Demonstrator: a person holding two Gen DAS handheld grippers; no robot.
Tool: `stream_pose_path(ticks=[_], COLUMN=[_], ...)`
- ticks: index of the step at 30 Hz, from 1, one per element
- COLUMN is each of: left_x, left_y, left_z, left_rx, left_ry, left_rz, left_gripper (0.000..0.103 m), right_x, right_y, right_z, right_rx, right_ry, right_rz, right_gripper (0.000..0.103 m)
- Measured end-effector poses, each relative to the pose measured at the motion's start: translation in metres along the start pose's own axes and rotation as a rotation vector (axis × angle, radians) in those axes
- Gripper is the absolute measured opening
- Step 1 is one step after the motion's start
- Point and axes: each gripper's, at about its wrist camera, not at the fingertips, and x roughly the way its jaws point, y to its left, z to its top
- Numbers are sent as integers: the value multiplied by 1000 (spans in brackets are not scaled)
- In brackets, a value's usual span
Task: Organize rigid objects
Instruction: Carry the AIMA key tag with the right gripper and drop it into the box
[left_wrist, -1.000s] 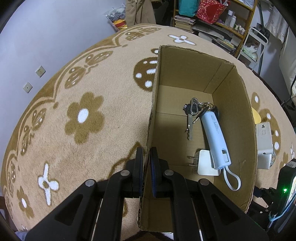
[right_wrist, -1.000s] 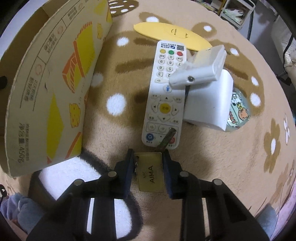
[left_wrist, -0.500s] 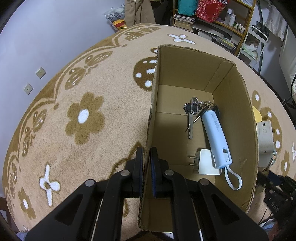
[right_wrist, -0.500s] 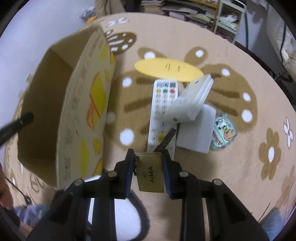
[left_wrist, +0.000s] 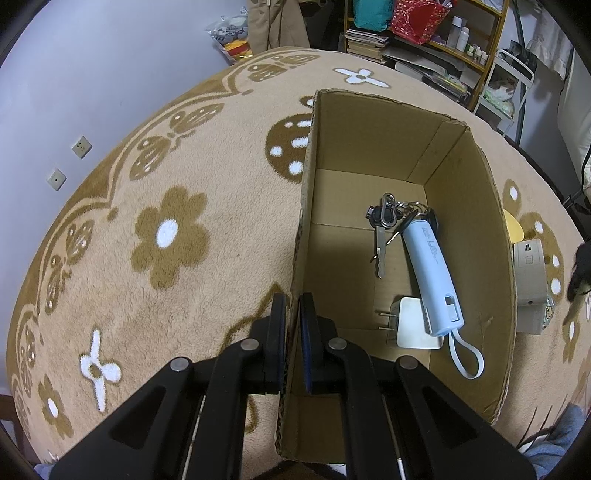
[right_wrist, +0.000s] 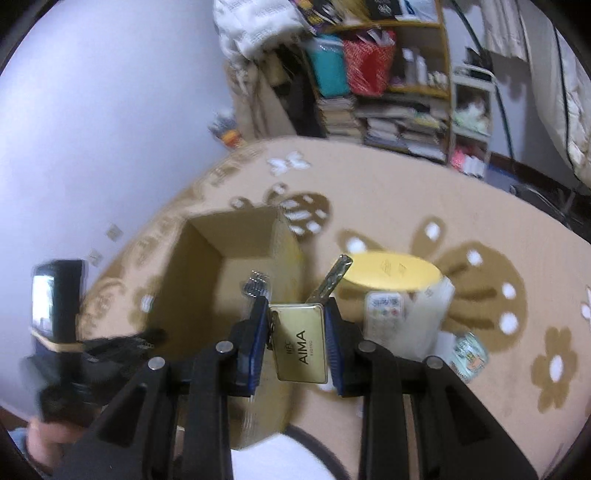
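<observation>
Mid-carry: right tongs (right_wrist: 295, 325) pinching gold key tag (right_wrist: 301, 347), hovering near cardboard box (left_wrist: 406, 155). Left tongs (left_wrist: 291, 314) clamped on box wall. Next: probably over the opening, then release.

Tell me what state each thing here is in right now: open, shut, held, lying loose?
Box: open-topped, upright, side wall pinched by the left claw.
Left claw: shut on the box wall.
Right claw: shut on the gold tag.
Gold tag: held up above the carpet, key attached.
Keys: lying loose in the box.
Blue stick: lying in the box, on the charger.
Charger: lying flat, prongs out.
Remote: lying on the carpet.
</observation>
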Motion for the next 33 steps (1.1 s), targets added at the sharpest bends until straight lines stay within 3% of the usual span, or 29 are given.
stream_pose_path(ticks=[5,18,33], left_x=[0,-2,-6], left_y=[0,4,0], left_z=[1,5,5], left_rx=[2,-9,0], left_ry=[0,-8,-18], left_rz=[1,-8,1], left_gripper=[7,7,7], right_x=[6,26,65], right_y=[19,46,52], right_z=[0,14,-6], right_rx=[-49,-96,-77], right_ry=[-24,-23,104], right_rz=[69,74,101], right_gripper=[31,31,32])
